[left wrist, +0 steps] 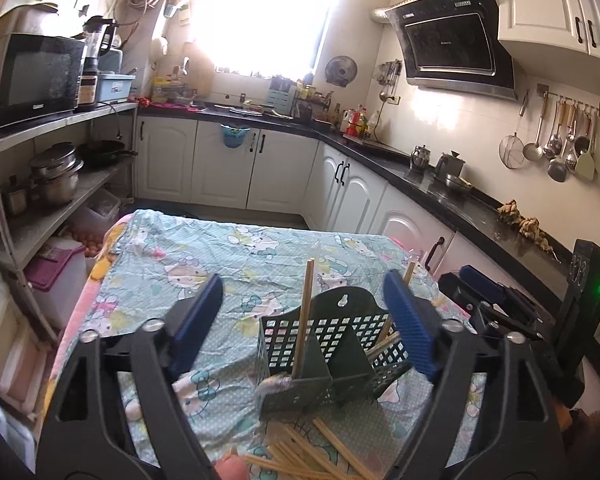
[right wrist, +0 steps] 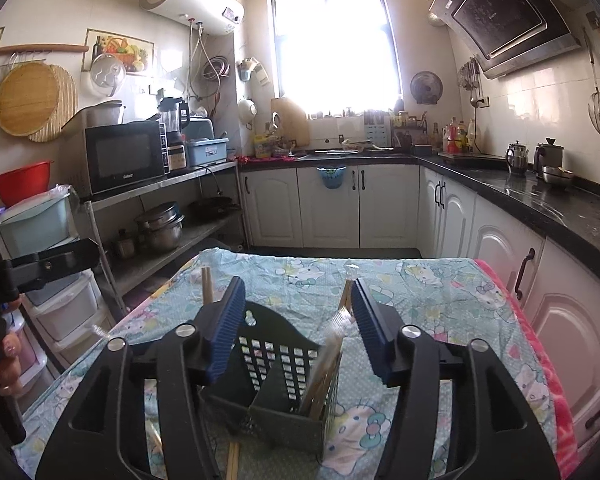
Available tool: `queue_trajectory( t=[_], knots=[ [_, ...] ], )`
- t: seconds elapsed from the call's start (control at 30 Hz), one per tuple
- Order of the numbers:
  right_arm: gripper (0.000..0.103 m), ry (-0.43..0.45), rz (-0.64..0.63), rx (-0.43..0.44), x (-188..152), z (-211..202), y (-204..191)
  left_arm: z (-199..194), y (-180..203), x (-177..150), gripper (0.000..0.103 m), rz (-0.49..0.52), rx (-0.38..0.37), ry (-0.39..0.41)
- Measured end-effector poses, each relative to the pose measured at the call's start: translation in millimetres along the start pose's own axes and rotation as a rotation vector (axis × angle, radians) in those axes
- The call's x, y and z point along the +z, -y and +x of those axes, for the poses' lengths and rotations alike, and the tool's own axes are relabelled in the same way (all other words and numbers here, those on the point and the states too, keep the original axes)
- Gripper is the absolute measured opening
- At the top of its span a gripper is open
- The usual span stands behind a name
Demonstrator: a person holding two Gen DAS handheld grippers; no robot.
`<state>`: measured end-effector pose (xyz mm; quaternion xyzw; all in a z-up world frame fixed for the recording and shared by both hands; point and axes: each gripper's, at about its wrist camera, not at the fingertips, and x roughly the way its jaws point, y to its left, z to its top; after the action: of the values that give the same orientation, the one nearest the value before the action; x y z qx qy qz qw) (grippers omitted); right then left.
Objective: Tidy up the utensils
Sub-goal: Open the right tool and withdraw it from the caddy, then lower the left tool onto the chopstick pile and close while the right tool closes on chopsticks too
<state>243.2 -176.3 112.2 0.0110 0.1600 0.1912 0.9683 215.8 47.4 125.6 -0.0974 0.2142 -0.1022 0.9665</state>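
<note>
A dark green perforated utensil holder (left wrist: 328, 332) (right wrist: 284, 360) with dividers stands on the cartoon-print tablecloth (left wrist: 220, 248). One chopstick (left wrist: 305, 312) stands upright in its left compartment, between the wide-apart fingers of my left gripper (left wrist: 303, 280), and neither pad touches it. More chopsticks (right wrist: 326, 356), blurred, lean in the right compartment, below my right gripper (right wrist: 298, 286); its jaws are open and clear of them. Loose chopsticks (left wrist: 300, 456) lie on the cloth in front of the holder. The right gripper's body (left wrist: 500, 300) shows at the right of the left wrist view.
A black counter (left wrist: 460, 204) with white cabinets runs along the right and back. Shelves (right wrist: 172, 236) with a microwave (right wrist: 124, 156) and pots stand left of the table, with plastic drawers (right wrist: 68, 312) beside it. A pink blanket edge (right wrist: 540, 340) borders the table's right side.
</note>
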Motion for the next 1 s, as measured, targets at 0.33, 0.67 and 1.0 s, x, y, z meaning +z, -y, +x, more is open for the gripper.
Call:
queue_trajectory(
  t=[0.33,0.67,1.0],
  knots=[
    [0.063,-0.019,-0.012,0.022,-3.8,-28.9,-7.6,-27.6,-6.3,-15.6,0.092,-0.034,-0.002,0.004],
    [0.065,-0.057,-0.048,0.045,-18.4,-51.7,-19.1,-42.4,-10.4,-37.6,0.093,-0.056,0.009,-0.028],
    [0.065,-0.098,-0.09,0.078,-35.8,-61.3,-35.9,-47.1,-13.7,-60.1,0.093,-0.07,0.024,-0.067]
  ],
)
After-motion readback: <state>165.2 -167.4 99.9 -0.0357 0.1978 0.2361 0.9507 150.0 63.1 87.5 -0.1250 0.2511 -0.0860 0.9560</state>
